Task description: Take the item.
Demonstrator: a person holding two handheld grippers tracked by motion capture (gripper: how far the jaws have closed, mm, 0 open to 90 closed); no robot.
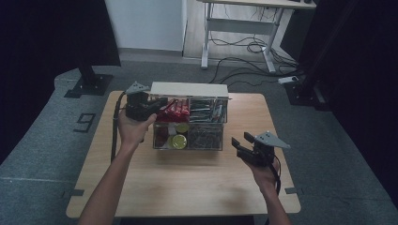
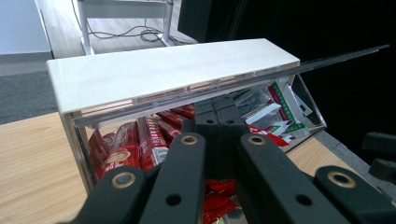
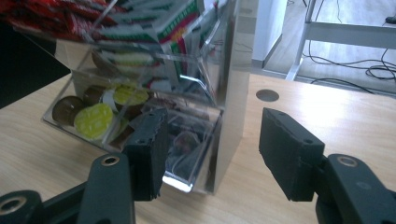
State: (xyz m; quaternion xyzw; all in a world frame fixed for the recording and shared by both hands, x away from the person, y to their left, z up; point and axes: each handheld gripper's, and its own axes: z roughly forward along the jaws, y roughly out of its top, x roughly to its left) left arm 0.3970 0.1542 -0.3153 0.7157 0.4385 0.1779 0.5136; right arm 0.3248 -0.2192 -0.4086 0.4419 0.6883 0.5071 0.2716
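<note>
A clear acrylic organiser box [image 1: 224,133] with a white lid [image 1: 189,89] stands at the table's far middle. Its top compartment holds red packets [image 1: 174,110] and green-and-white sachets [image 2: 275,105]. Lower down lie round yellow-green capsules [image 1: 178,140]. At the box's upper left corner my left gripper [image 1: 159,103] is shut. In the left gripper view its jaws [image 2: 215,119] reach under the lid [image 2: 163,74], above the red packets [image 2: 144,140]. To the right of the box my right gripper [image 1: 241,143] is open and holds nothing. The right gripper view faces the box's front corner [image 3: 233,93] and capsules [image 3: 93,119] from between those jaws [image 3: 215,137].
The wooden table [image 1: 187,183] has bare room in front of the box and to both sides. A round hole [image 3: 267,95] sits in the tabletop beyond the box. On the floor behind are a white desk frame [image 1: 239,28] with cables and a black stand base [image 1: 89,84].
</note>
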